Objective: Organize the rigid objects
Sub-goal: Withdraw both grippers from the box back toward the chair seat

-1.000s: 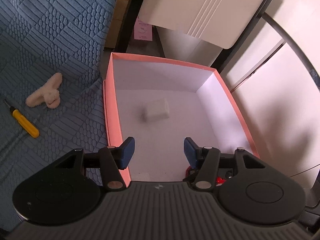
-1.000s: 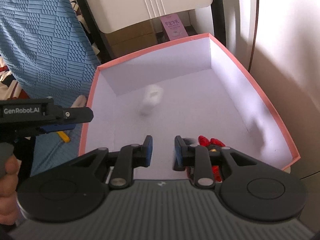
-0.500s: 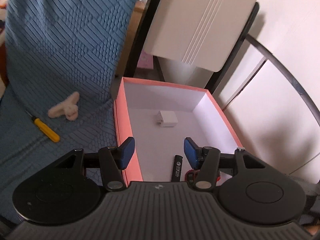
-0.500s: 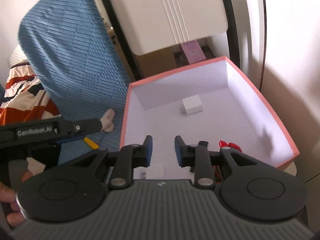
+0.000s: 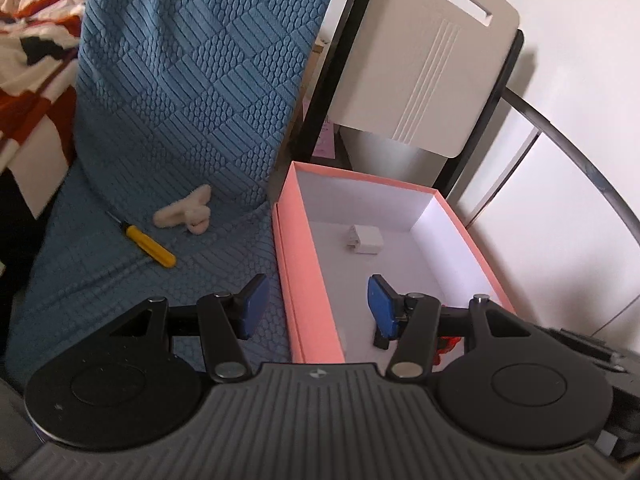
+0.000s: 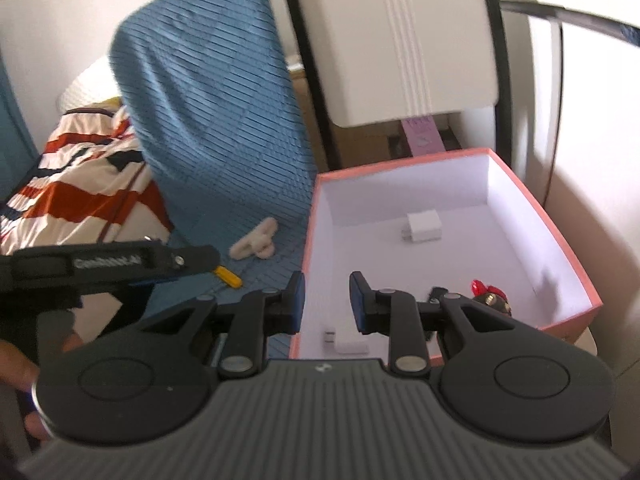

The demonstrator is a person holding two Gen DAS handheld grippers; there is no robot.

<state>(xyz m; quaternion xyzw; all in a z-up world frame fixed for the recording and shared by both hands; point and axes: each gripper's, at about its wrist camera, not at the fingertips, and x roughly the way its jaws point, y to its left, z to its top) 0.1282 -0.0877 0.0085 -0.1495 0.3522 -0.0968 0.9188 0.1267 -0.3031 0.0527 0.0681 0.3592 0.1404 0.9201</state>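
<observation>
A pink box (image 5: 304,280) with white inside sits beside a blue-covered seat (image 5: 100,280). In it lie a white charger (image 5: 366,238) (image 6: 424,227), a second white plug (image 6: 348,344), a black item (image 6: 436,294) and a red item (image 6: 486,290). On the blue cover lie a yellow screwdriver (image 5: 150,245) (image 6: 229,276) and a cream hair claw (image 5: 186,212) (image 6: 256,240). My left gripper (image 5: 316,292) hangs open and empty over the box's left wall. My right gripper (image 6: 326,284) is shut with nothing between its pads, above the box's near left corner.
A white chair back (image 5: 420,72) on a black frame stands behind the box. A blue textured backrest (image 6: 208,100) rises at the left, with striped fabric (image 6: 80,184) beyond. A hand (image 6: 16,360) holds the left gripper's body (image 6: 120,264). A white wall is at the right.
Both grippers have drawn back and upward from the box, so more of the seat and the chair backs shows. The white charger, blurred a second ago, now lies still on the box floor.
</observation>
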